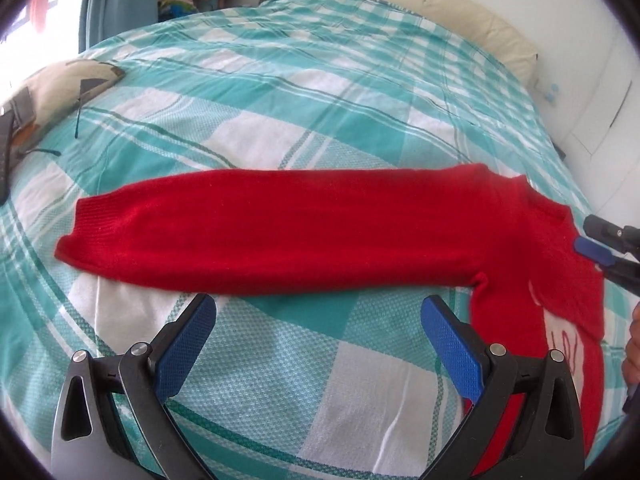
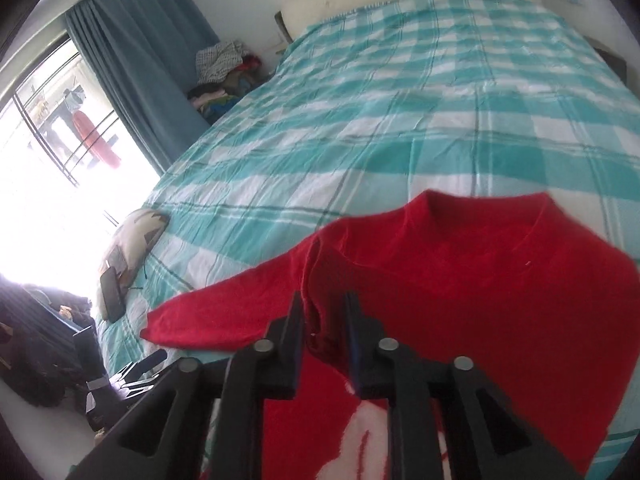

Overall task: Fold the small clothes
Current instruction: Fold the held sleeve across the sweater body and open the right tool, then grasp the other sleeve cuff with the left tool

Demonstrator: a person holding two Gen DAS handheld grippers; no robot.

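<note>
A red knit sweater (image 1: 320, 232) lies on the bed, one long sleeve stretched flat toward the left. Its collar (image 2: 484, 220) points up the bed, and a white design (image 2: 372, 432) shows on the front. My left gripper (image 1: 320, 320) hovers open just before the sleeve, with its blue pads (image 1: 188, 340) wide apart and nothing between them. Over the sweater's shoulder, my right gripper (image 2: 324, 320) stands open, and a raised fold of red cloth (image 2: 320, 312) sits loosely between its fingers. The left wrist view shows that right gripper (image 1: 604, 252) at the far right edge.
The bed has a teal-and-white checked cover (image 1: 280, 100). A patterned cushion (image 1: 52, 92) with a dark device (image 2: 112, 292) lies at the left edge. A cream headboard (image 1: 440, 4) is at the far end, with a clothes pile (image 2: 224, 76) and blue curtain (image 2: 140, 60) beside the window.
</note>
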